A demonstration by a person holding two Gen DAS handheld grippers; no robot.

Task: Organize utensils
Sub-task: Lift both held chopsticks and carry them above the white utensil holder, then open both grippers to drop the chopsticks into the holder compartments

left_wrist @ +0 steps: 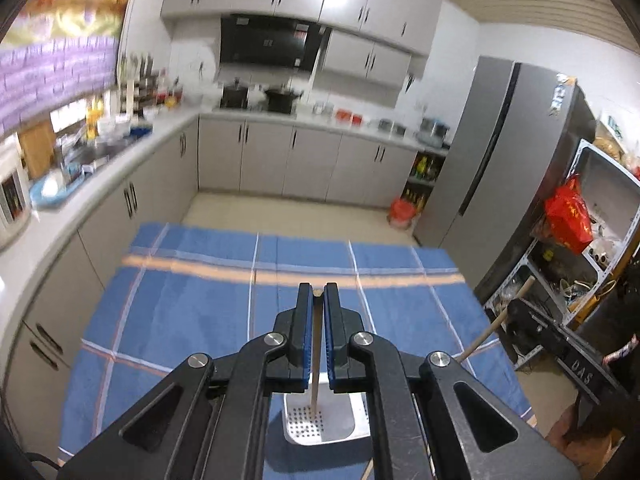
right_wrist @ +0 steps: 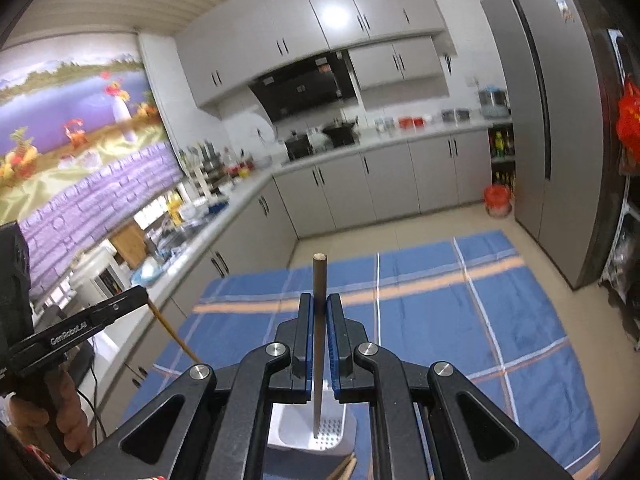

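While the left gripper (left_wrist: 318,292) pinches a pale chopstick (left_wrist: 317,360) between its blue pads, the stick's lower end hangs inside the white perforated holder (left_wrist: 320,426) just below. The right gripper (right_wrist: 319,304) clamps a darker chopstick (right_wrist: 319,320) upright, its tip down in the same holder (right_wrist: 312,432) on the blue checked cloth (right_wrist: 440,320).

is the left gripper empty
No, the left gripper is shut on a light wooden chopstick whose lower end reaches into the white perforated holder.
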